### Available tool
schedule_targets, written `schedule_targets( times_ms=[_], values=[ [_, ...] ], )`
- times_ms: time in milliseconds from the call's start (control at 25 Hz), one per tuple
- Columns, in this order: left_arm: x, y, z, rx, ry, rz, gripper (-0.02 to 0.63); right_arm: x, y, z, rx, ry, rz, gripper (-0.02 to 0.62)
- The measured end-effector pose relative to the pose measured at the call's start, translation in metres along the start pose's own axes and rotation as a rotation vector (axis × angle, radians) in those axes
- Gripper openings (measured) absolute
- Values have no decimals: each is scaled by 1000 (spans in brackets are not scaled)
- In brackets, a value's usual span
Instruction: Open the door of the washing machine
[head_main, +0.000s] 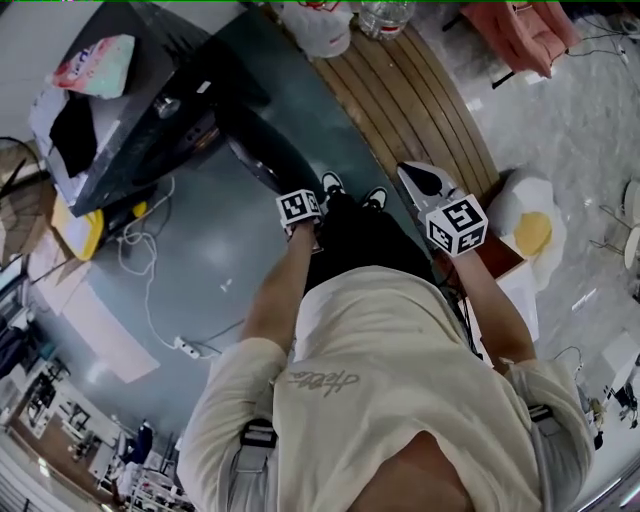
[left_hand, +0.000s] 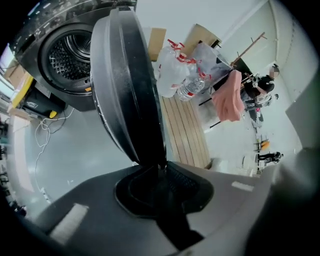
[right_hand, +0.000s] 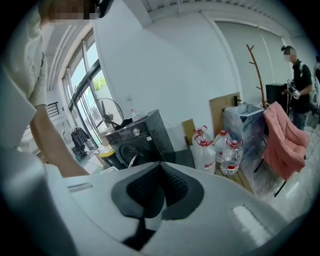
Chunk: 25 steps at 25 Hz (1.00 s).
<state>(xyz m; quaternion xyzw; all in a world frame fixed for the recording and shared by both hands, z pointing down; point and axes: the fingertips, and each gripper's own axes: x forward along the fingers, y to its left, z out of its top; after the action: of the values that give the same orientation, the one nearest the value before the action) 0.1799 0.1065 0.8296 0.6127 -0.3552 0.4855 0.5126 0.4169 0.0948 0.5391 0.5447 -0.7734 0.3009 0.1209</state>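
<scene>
- Grey-green floor (head_main: 200, 250) spreads under the scene. Above it, the left gripper (left_hand: 161, 167) has its fingers (left_hand: 132, 192) clamped on the free edge of the door (left_hand: 125, 90).
- The right gripper (right_hand: 161, 169) holds nothing. Its fingers (right_hand: 140, 192) are closed together, with only air beyond them.
- The door hangs off the front of the washing machine (left_hand: 65, 60), swung well clear of it. The drum (left_hand: 70, 60) lies bare, so I judge the opening to be largely done.
- Seen edge-on from the left gripper, the door's long line runs from the machine's front straight out to the clamped fingers.
- Any further swing would carry that edge sideways, away from the machine's mouth.
- The left gripper (head_main: 300, 215) is the nearer one, being on the door (head_main: 260, 150) itself. The right gripper (head_main: 425, 182) hovers farther from the washing machine (head_main: 130, 110), beyond the door's free edge.
- The head view shows both grippers at once, and a white cable (head_main: 150, 270) trailing on the floor out from the machine. It hides the clamp beneath the marker cube.
- The left gripper view alone shows the grip and the open drum.
- The right gripper view shows the washing machine (right_hand: 135, 140) from a distance. Water bottles (right_hand: 215, 150) stand beside it on a slatted wooden platform (head_main: 420, 110).
</scene>
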Motion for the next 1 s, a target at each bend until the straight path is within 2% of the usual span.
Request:
schedule_targets(
  times_ms=[160, 400, 480, 600, 760, 1000],
  values=[
    [5, -41, 10, 37, -4, -75, 51, 19, 3, 17, 3, -6, -38, 2],
    [15, -93, 45, 30, -24, -158, 17, 32, -6, 30, 37, -34, -89, 0],
    [17, -99, 50, 25, -5, -159, 17, 32, -10, 28, 66, -27, -98, 2],
    [19, -107, 62, 59, 39, -127, 17, 31, -27, 33, 87, -32, -99, 0],
    [19, -128, 87, 83, 22, -123, 17, 33, -55, 37, 86, -16, -82, 1],
    [24, -153, 120, 10, -10, -135, 17, 36, -98, 54, 73, -16, -39, 2]
  ],
)
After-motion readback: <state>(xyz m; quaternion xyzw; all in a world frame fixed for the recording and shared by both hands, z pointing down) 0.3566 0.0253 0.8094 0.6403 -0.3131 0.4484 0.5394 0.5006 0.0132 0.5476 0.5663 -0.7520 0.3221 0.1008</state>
